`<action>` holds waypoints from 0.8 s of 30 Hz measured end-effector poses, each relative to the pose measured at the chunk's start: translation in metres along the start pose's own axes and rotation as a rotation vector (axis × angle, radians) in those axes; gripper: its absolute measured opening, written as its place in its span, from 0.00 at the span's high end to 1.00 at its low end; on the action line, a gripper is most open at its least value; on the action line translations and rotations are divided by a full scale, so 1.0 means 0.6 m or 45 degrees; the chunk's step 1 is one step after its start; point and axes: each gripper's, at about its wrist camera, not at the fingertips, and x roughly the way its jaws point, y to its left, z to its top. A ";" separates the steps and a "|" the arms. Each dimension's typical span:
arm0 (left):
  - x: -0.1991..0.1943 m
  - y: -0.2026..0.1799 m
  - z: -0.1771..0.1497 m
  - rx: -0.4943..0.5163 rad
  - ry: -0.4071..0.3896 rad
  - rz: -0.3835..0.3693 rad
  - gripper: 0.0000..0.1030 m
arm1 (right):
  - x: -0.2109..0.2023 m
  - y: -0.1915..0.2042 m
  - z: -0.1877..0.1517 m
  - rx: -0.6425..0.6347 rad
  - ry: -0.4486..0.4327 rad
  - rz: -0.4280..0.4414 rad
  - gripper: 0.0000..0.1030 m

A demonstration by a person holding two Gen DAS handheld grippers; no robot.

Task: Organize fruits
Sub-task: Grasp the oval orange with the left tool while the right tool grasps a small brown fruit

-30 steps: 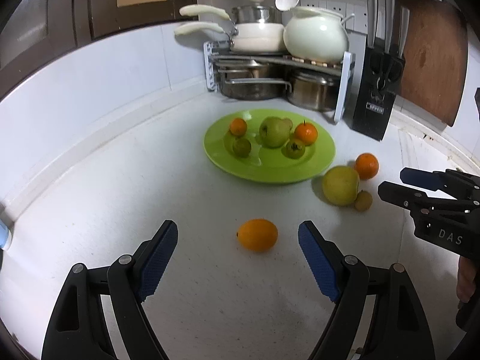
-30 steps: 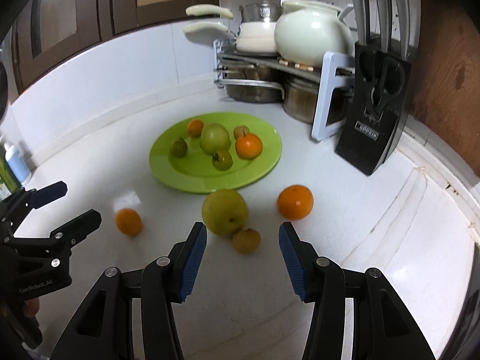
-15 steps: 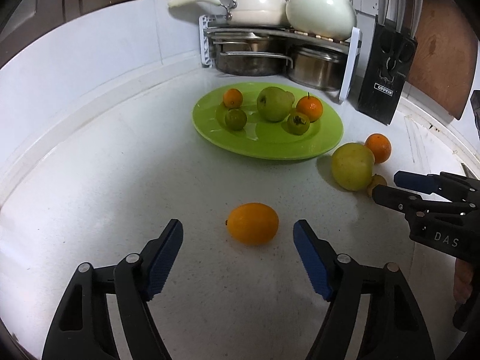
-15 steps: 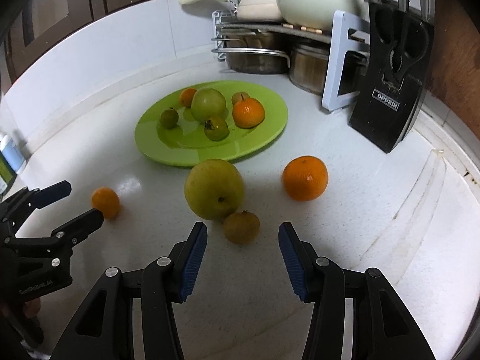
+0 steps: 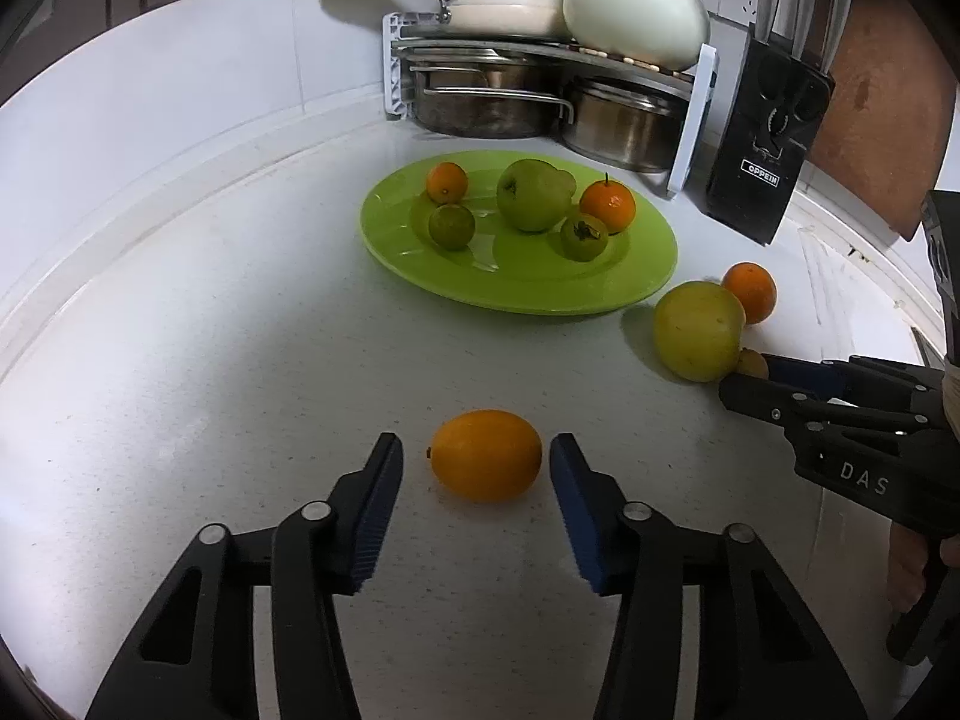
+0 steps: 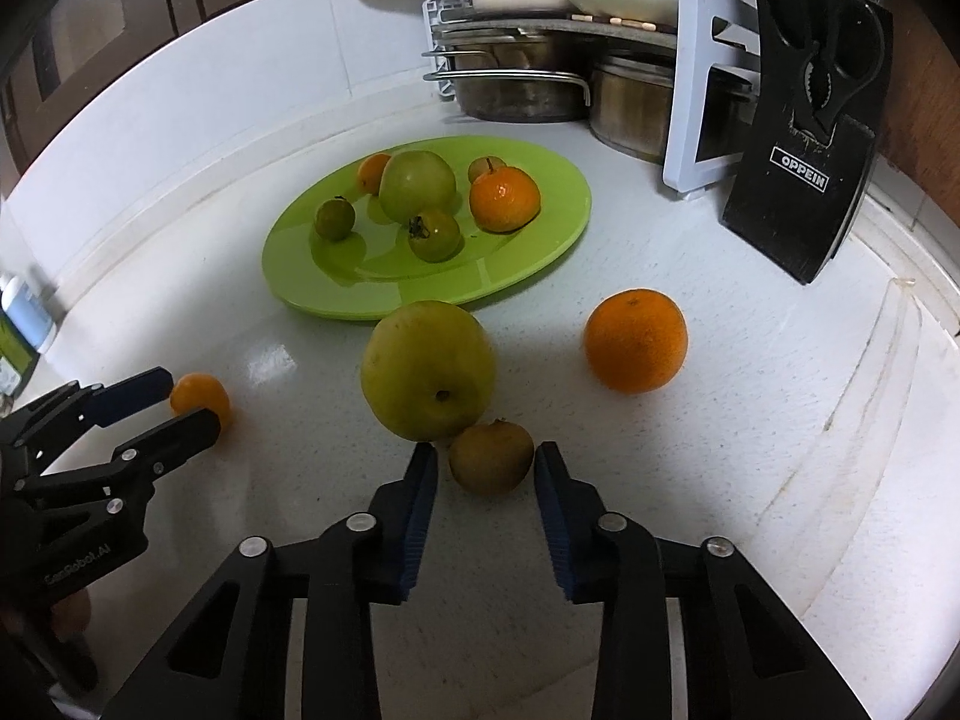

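Fruits: five on the plate [image 5: 630, 282], four loose on the counter. Left gripper [image 5: 474, 468] brackets the kumquat [image 5: 486, 455], unclenched; right gripper [image 6: 486, 468] likewise brackets the brown fruit [image 6: 491, 457]. Step: grasping. Next: close, lift to the plate.

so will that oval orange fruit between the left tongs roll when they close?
Likely some: the oval orange fruit lies loose on the smooth counter. The left tongs stand open either side, untouching. Its glossy skin may slip.
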 end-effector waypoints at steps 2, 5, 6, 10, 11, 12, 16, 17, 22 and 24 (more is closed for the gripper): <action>0.001 -0.001 0.000 0.002 0.006 -0.007 0.59 | 0.000 0.001 0.000 0.000 0.000 0.000 0.71; 0.002 -0.002 0.000 0.010 0.007 -0.007 0.61 | -0.001 0.003 0.000 -0.002 0.000 -0.004 0.71; 0.002 -0.003 0.000 0.010 0.007 -0.006 0.61 | -0.001 0.002 0.000 -0.002 -0.001 -0.005 0.71; 0.001 -0.005 0.000 0.012 0.009 -0.010 0.61 | -0.005 0.002 -0.001 0.003 -0.004 -0.007 0.71; 0.001 -0.005 -0.001 0.013 0.008 -0.013 0.61 | -0.006 0.002 -0.002 0.003 -0.005 -0.008 0.71; 0.000 -0.005 -0.001 0.015 0.008 -0.015 0.61 | -0.006 0.002 -0.002 0.003 -0.005 -0.007 0.71; -0.007 -0.006 0.000 0.021 -0.003 -0.014 0.61 | -0.011 0.001 -0.003 0.004 -0.012 -0.010 0.71; -0.009 -0.007 0.000 0.021 -0.006 -0.016 0.61 | -0.013 0.001 -0.003 0.004 -0.013 -0.012 0.71; -0.023 -0.010 0.001 0.032 -0.025 -0.027 0.61 | -0.028 0.001 -0.006 0.013 -0.029 -0.015 0.71; -0.029 -0.010 0.002 0.038 -0.033 -0.028 0.61 | -0.036 0.001 -0.007 0.013 -0.039 -0.018 0.71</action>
